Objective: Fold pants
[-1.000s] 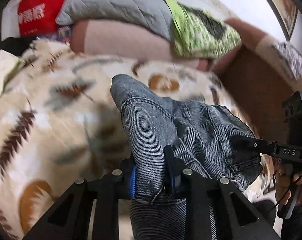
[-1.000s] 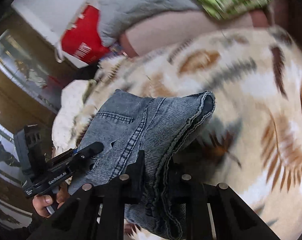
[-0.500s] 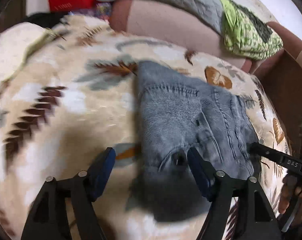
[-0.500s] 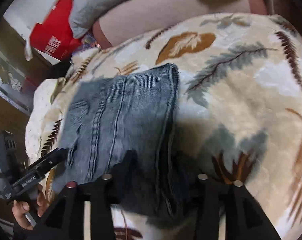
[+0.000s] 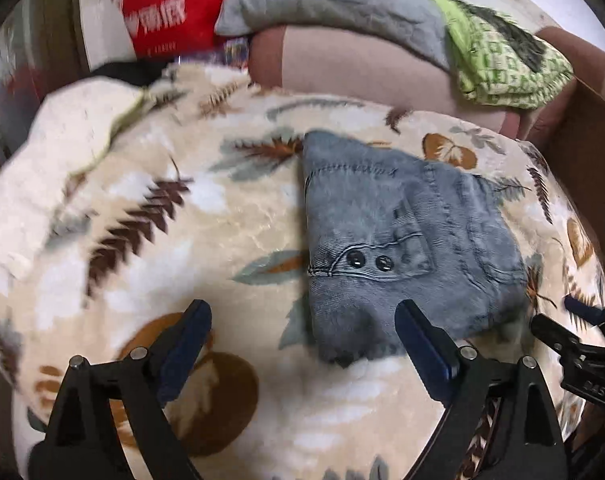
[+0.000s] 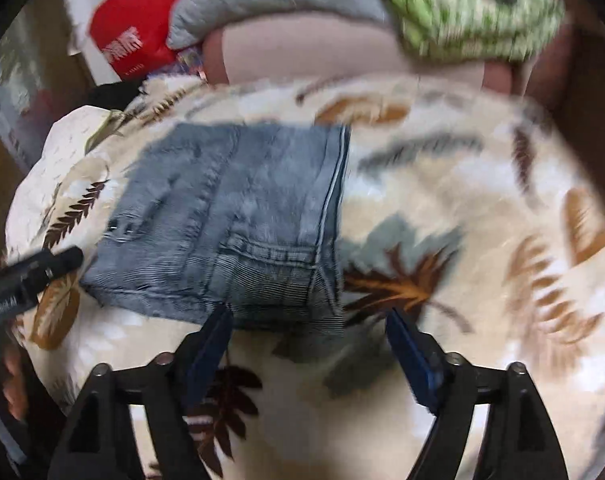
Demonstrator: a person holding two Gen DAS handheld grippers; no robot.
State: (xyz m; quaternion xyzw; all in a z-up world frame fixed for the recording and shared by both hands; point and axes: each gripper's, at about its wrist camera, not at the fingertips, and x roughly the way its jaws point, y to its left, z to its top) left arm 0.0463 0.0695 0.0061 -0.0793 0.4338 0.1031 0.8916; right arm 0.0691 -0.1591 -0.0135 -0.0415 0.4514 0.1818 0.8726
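Note:
The blue-grey denim pants (image 5: 402, 236) lie folded into a compact rectangle on the leaf-patterned blanket (image 5: 162, 240); they also show in the right wrist view (image 6: 230, 224). My left gripper (image 5: 302, 340) is open and empty, its jaws wide apart just in front of the pants' near edge. My right gripper (image 6: 308, 348) is open and empty, also just short of the pants' near edge. The right gripper shows at the right edge of the left wrist view (image 5: 574, 344); the left gripper shows at the left edge of the right wrist view (image 6: 30, 276).
Behind the blanket stand a pink cushion (image 5: 362, 68), a grey quilted pillow (image 5: 334, 0), a green patterned cloth (image 5: 502, 60) and a red-and-white bag (image 5: 166, 12). A brown wooden surface (image 5: 582, 152) is at the far right.
Both grippers let go of the pants, opened wide and drew back. The pants dropped from being held up to lying flat and folded on the blanket.

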